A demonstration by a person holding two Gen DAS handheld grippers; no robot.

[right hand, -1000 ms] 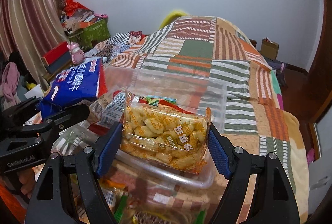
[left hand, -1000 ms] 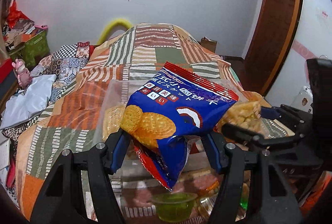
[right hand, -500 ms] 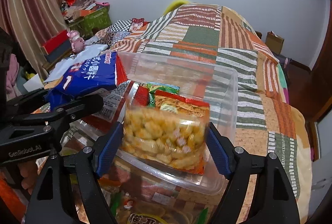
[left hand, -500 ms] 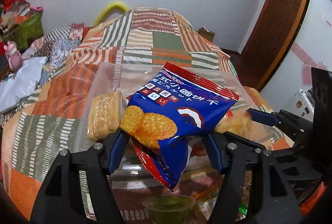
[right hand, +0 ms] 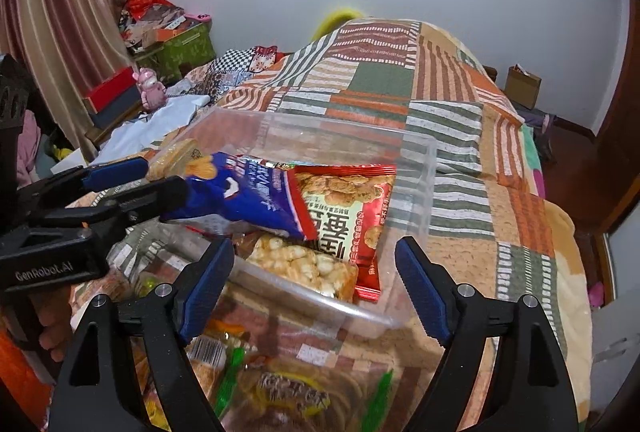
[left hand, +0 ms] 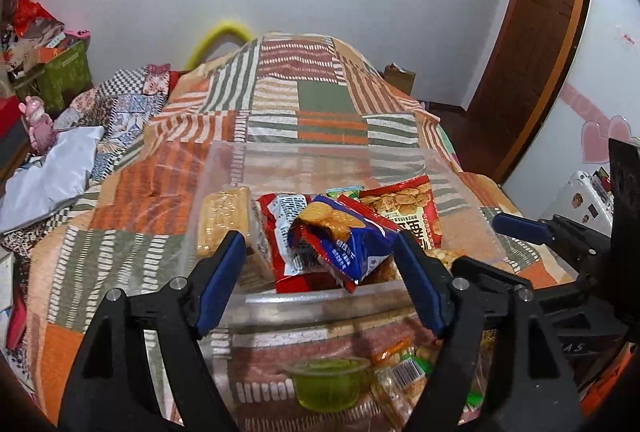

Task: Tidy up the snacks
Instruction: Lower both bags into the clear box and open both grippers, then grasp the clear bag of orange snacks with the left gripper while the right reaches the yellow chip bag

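Note:
A clear plastic bin [left hand: 472, 216] [right hand: 416, 168] stands on the patchwork bedspread. In it lie the blue biscuit bag [left hand: 352, 244] [right hand: 248, 200], a red snack bag [left hand: 408, 204] [right hand: 344, 204], a pale cracker pack [left hand: 222, 216] and the clear bag of puffed snacks [right hand: 300, 266]. My left gripper [left hand: 320, 280] is open and empty just behind the bin's near rim. My right gripper [right hand: 314, 284] is open and empty over the near rim.
Loose snacks lie in front of the bin: a green jelly cup [left hand: 328, 384] and several wrapped packs [right hand: 288, 392]. The bed [left hand: 280, 104] stretches beyond. Boxes and clutter [right hand: 168, 44] stand at the left, a wooden door [left hand: 532, 44] at the right.
Both grippers opened and let go. The blue biscuit bag and the puffed snack bag dropped into the bin, and both grippers drew back.

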